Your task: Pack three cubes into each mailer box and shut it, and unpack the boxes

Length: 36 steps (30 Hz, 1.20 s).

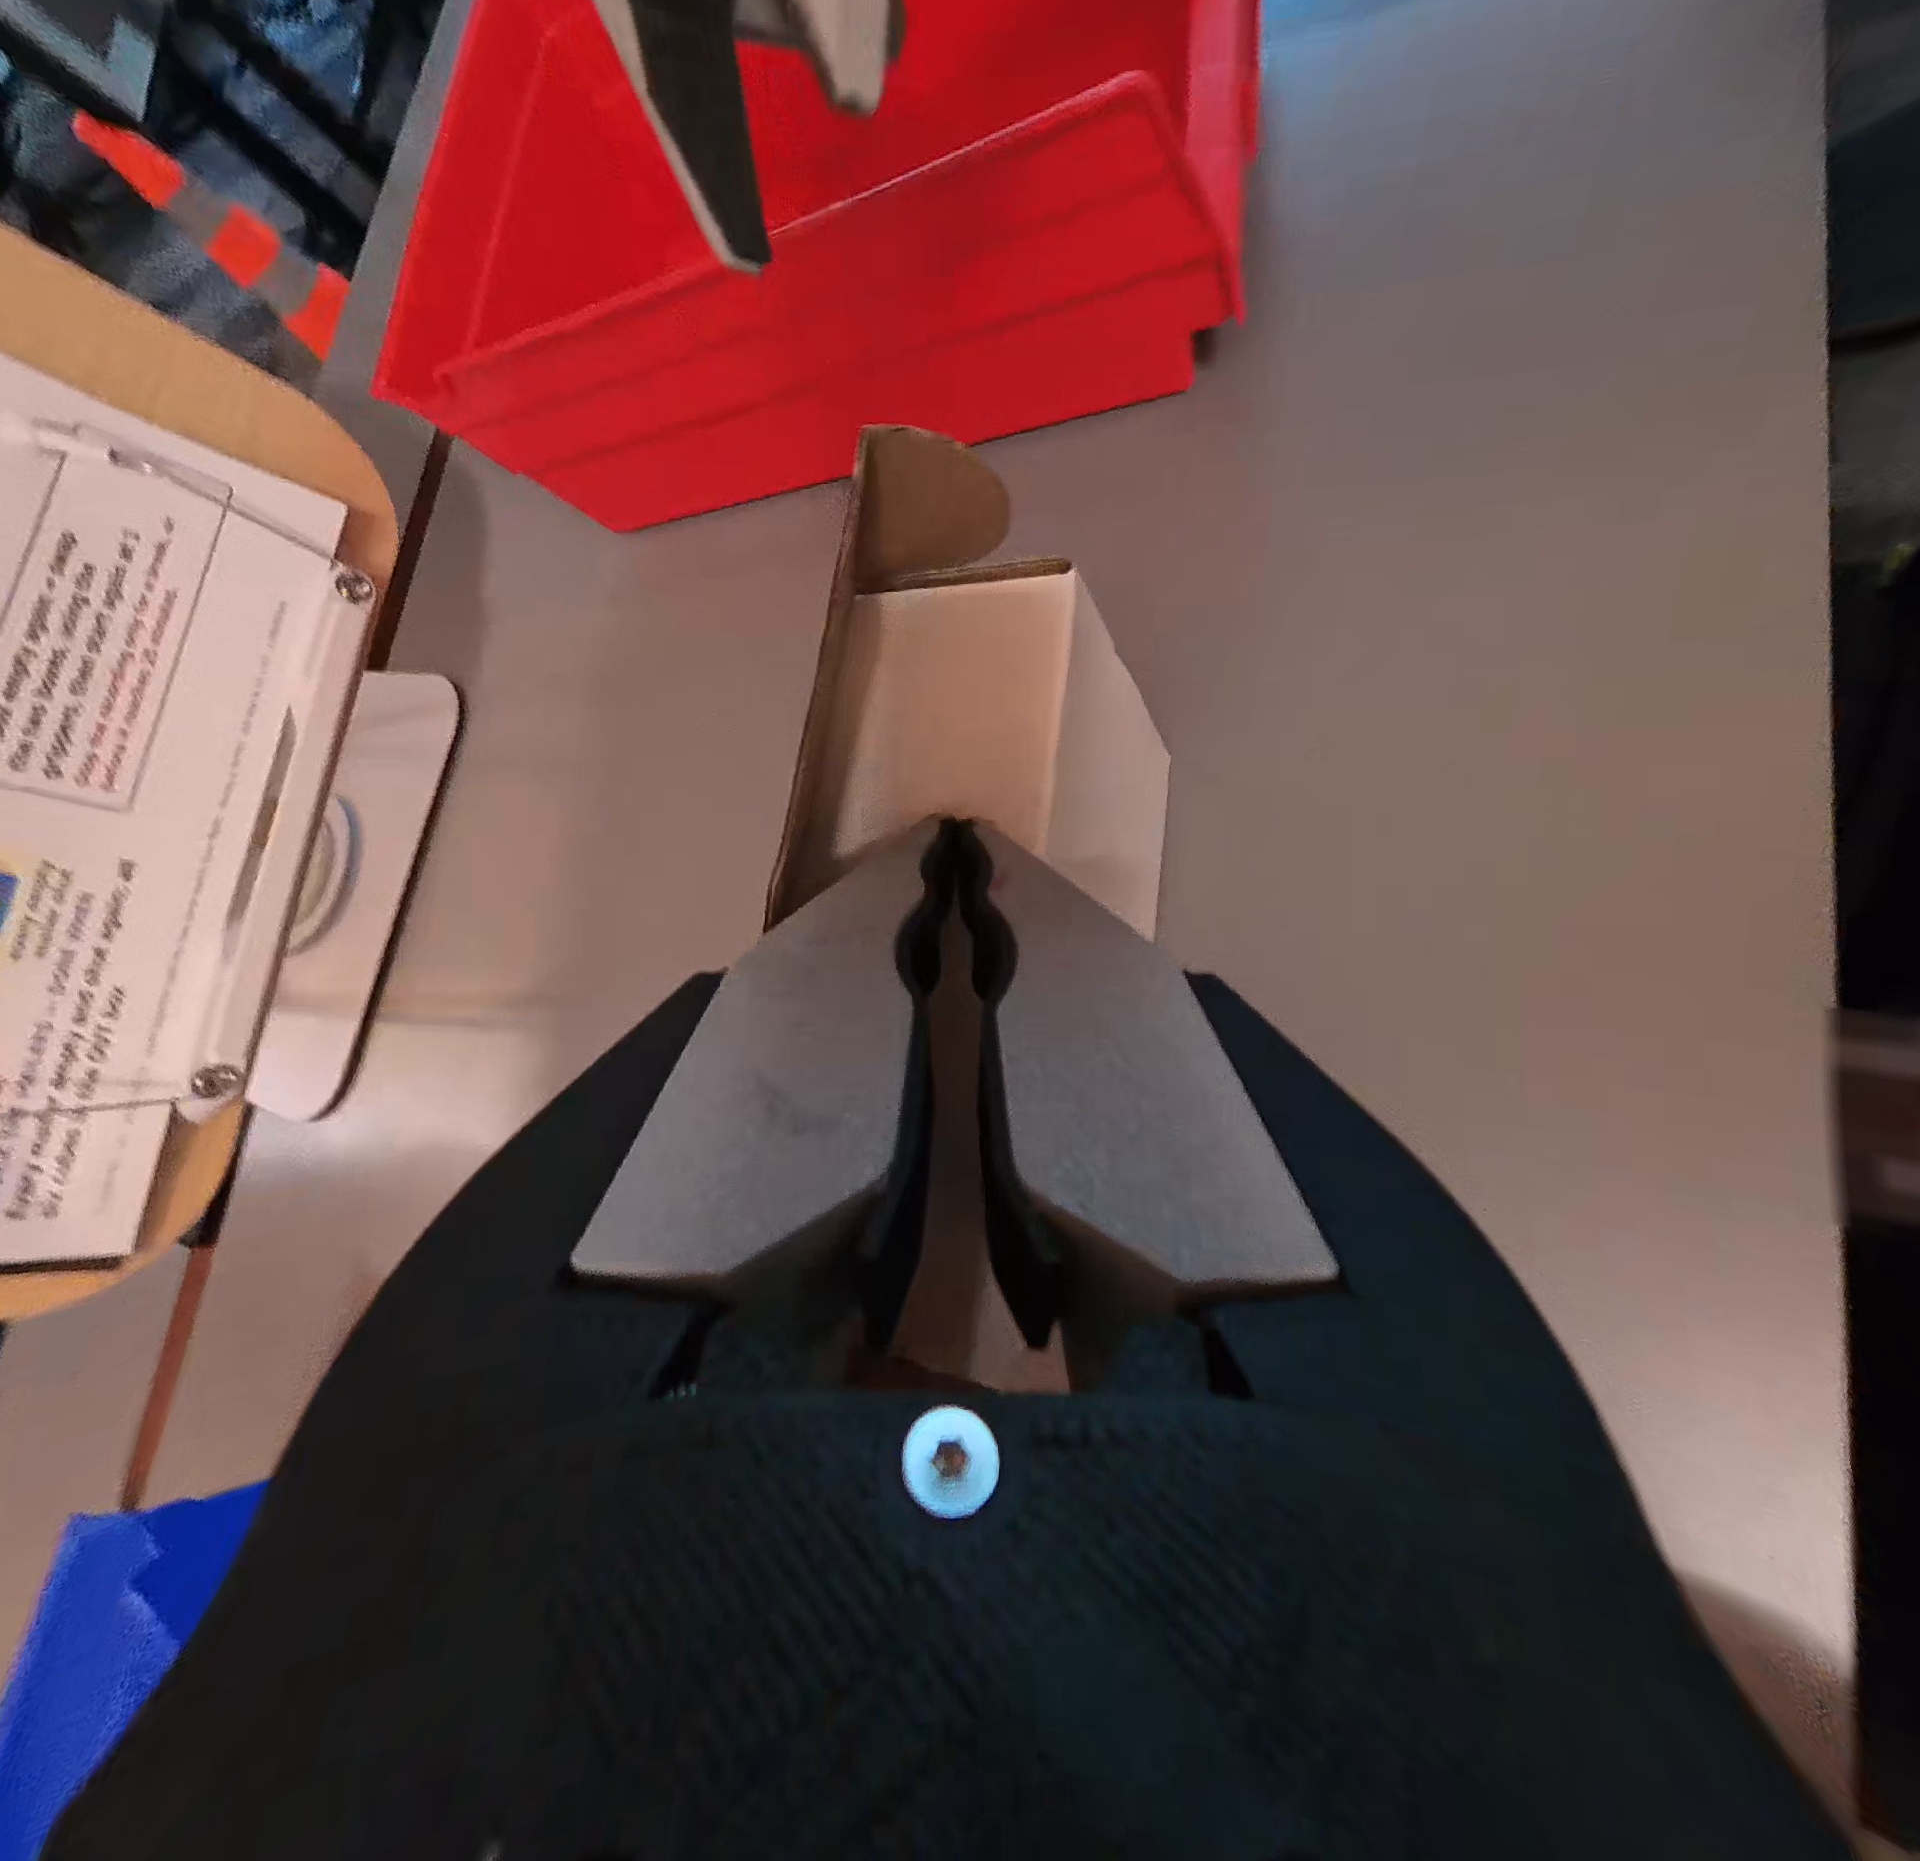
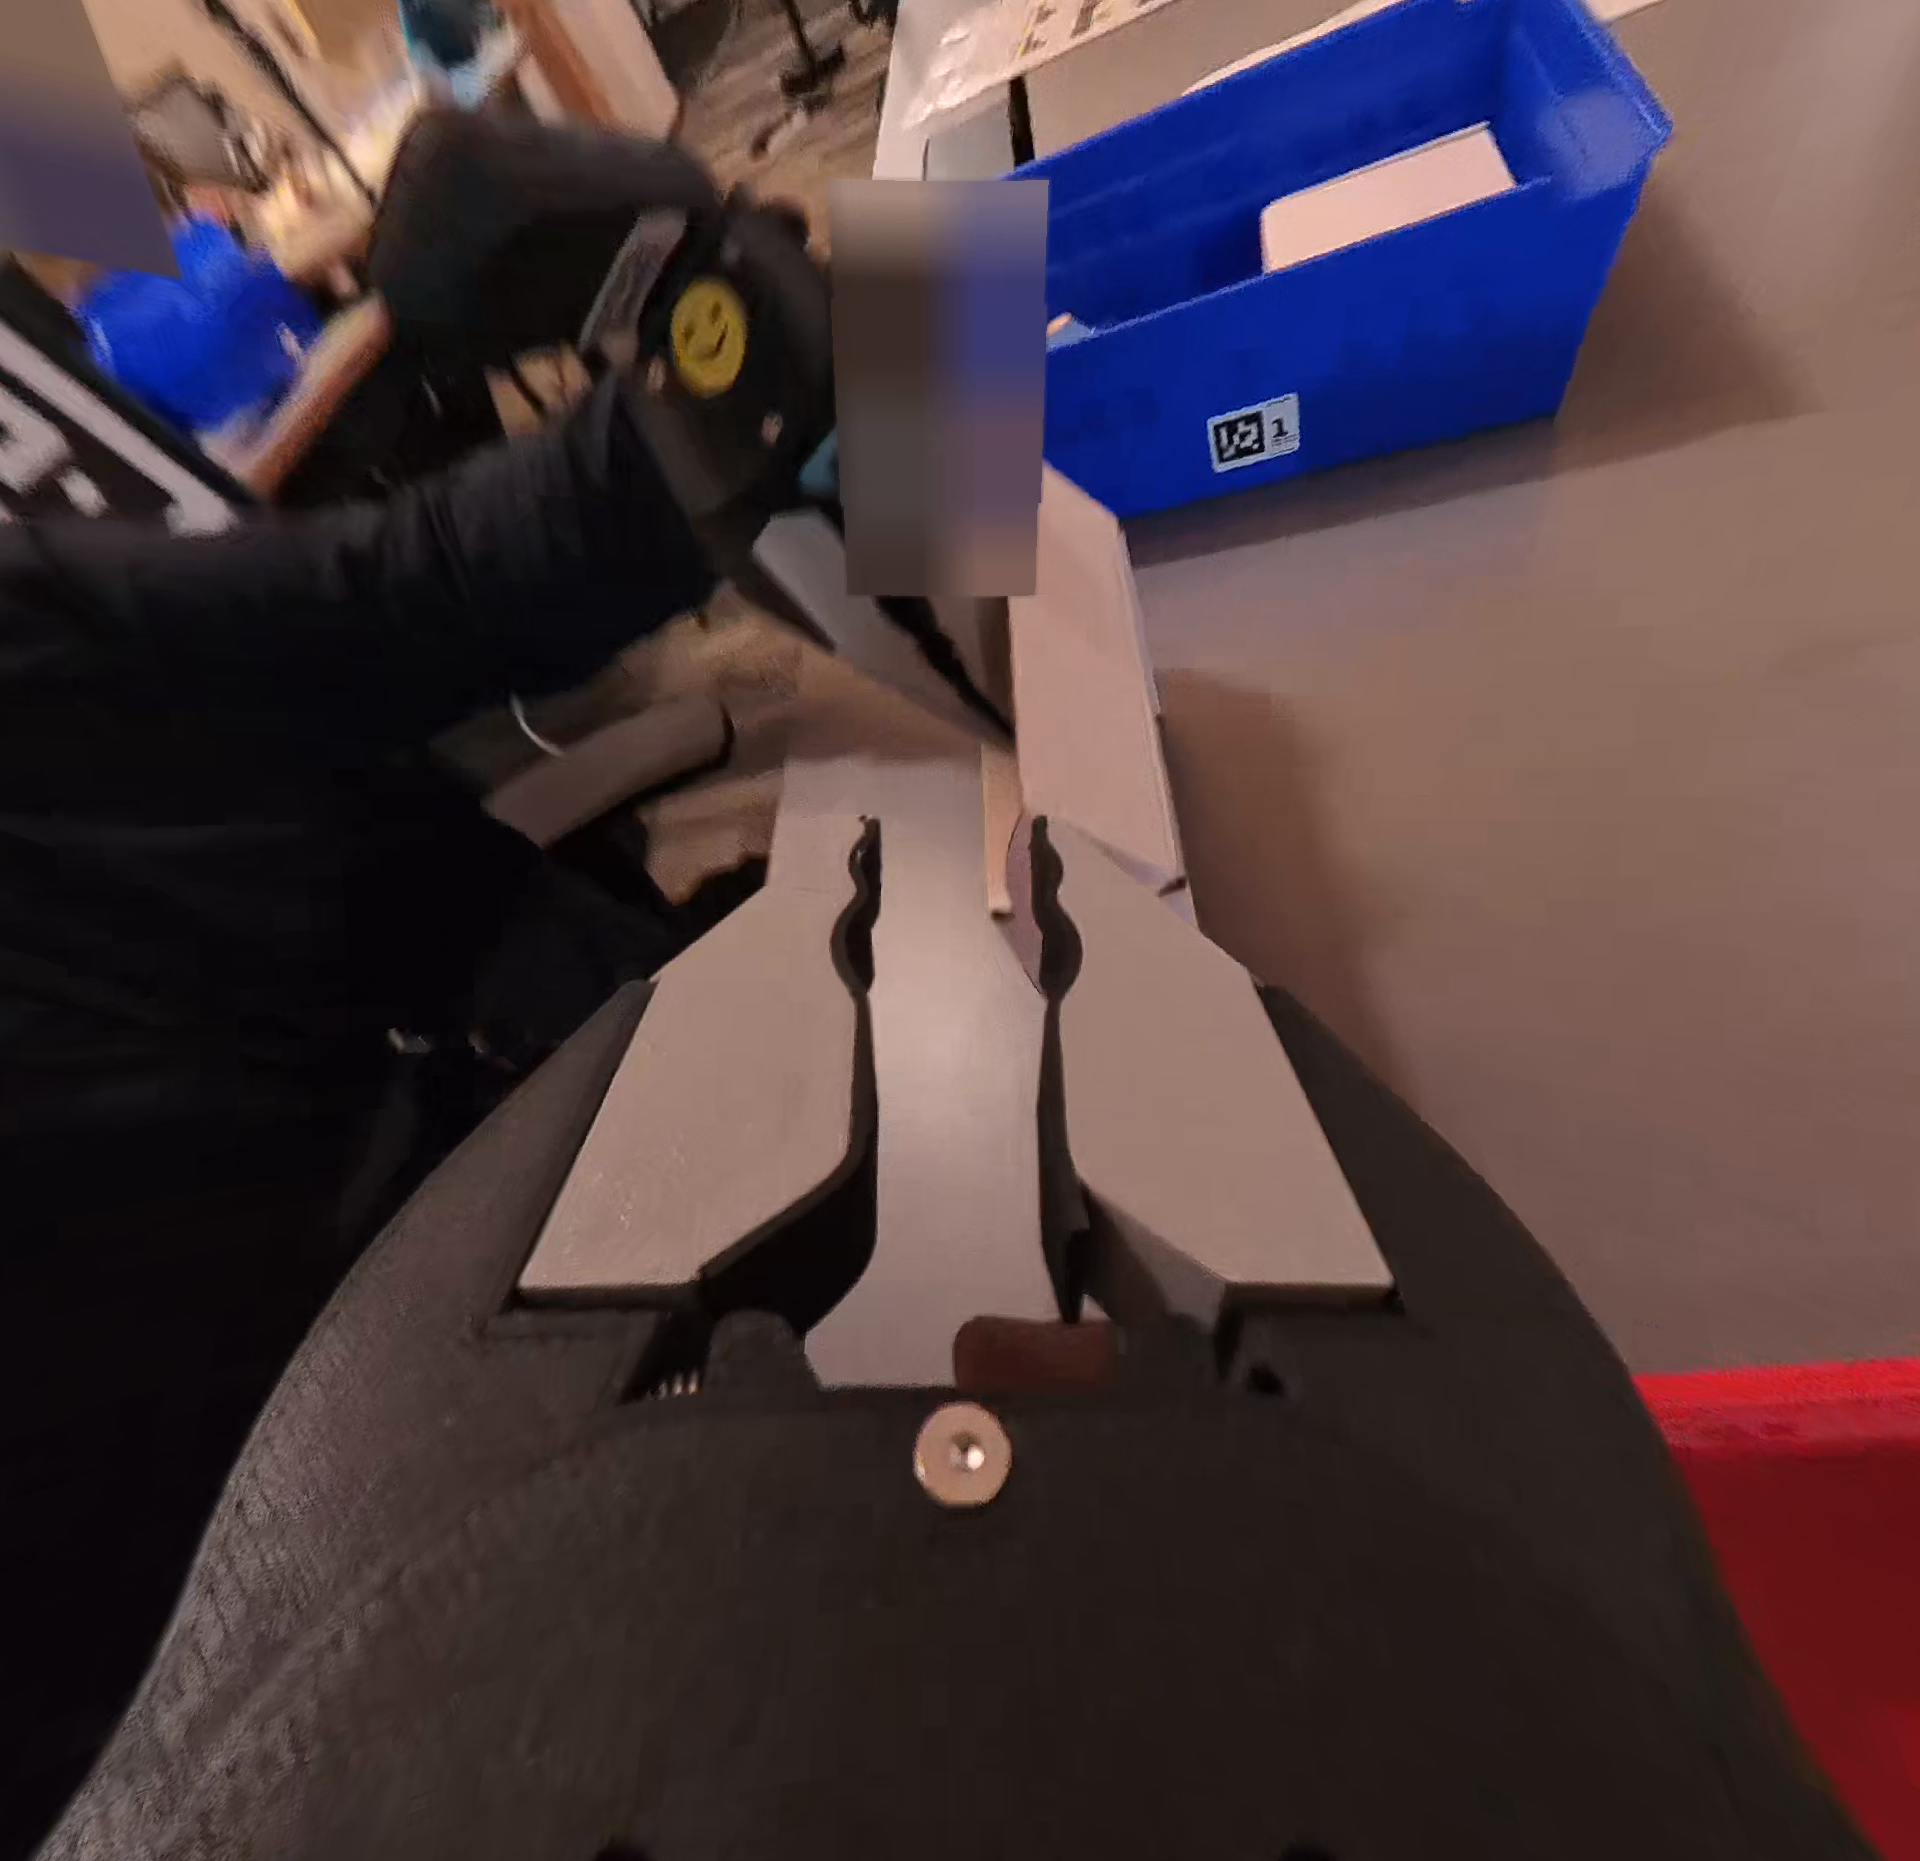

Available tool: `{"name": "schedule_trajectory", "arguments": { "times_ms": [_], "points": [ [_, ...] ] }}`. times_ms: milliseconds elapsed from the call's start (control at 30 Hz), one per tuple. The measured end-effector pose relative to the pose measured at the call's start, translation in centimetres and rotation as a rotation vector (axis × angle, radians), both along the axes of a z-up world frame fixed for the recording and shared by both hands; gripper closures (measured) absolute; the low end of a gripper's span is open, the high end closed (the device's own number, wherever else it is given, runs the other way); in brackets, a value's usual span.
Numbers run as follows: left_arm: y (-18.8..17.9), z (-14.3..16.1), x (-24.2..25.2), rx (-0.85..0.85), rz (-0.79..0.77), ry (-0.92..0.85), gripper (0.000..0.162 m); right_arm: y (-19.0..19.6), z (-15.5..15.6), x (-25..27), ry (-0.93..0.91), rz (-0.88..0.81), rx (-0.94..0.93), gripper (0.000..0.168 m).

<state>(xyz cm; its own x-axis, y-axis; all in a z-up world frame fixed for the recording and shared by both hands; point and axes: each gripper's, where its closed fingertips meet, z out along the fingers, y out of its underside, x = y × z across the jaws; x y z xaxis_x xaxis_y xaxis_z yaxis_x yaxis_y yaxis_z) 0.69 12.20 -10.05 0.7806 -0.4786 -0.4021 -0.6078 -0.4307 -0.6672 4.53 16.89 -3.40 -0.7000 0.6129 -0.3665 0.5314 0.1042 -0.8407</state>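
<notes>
The left gripper (image 1: 951,824) is clamped on the edge of a white mailer box (image 1: 977,689) that stands open on the grey desk (image 1: 1455,668), a red bin (image 1: 831,357) just beyond it. The right gripper (image 2: 951,824) is parted, empty, close beside the same box (image 2: 1081,668); a blue bin (image 2: 1351,284) sits farther ahead.

- You're in a lab or workshop, set up for data collection.
- Grey table (image 1: 1455,668) carries a red parts bin (image 1: 831,357) and a blue bin (image 2: 1351,336) with a marker tag (image 2: 1254,432).
- Laminated instruction sheet (image 1: 104,772) beside you.
- Cluttered, blurred room behind.
</notes>
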Motion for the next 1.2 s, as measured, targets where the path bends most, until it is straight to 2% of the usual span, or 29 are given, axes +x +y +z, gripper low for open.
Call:
{"name": "schedule_trajectory", "arguments": {
  "times_ms": [200,300,367,400,533,733,900,1100,1167,1200],
  "points": [
    [-1.1,0.0,-0.6,-0.081,-0.137,0.034,0.162,-0.4,-3.0,0.4,0.232,0.054,0.463,0.135],
    [-2.0,0.0,-0.6,-0.107,-0.225,0.010,0.162,-1.9,-3.7,-0.1,0.263,0.091,0.551,0.109],
    [-3.0,0.0,0.0,-0.146,-0.289,-0.078,0.162,-2.5,-4.4,-0.8,0.270,0.102,0.597,0.107],
    [-3.4,0.0,0.2,-0.169,-0.310,-0.131,0.162,-2.7,-4.8,-1.3,0.279,0.108,0.619,0.112],
    [-3.5,0.0,0.0,-0.170,-0.319,-0.209,0.162,-4.6,-5.7,-1.4,0.275,0.194,0.591,0.138],
    [-3.7,0.0,-0.2,-0.135,-0.297,-0.212,0.162,-5.6,-5.3,-1.2,0.272,0.217,0.483,0.127],
    [-3.7,0.0,-0.2,-0.144,-0.287,-0.220,0.162,-6.0,-5.4,-1.3,0.225,0.235,0.461,0.133],
    [-3.7,0.0,-0.2,-0.150,-0.275,-0.139,0.162,-5.8,-4.9,-1.5,0.186,0.200,0.376,0.136],
    [-3.8,-0.1,-0.2,-0.169,-0.280,-0.109,0.162,-4.8,-4.0,-2.5,0.212,0.113,0.339,0.159],
    [-3.8,-0.1,-0.1,-0.179,-0.282,-0.097,0.162,-4.3,-3.8,-2.9,0.209,0.083,0.325,0.159]
  ]
}}
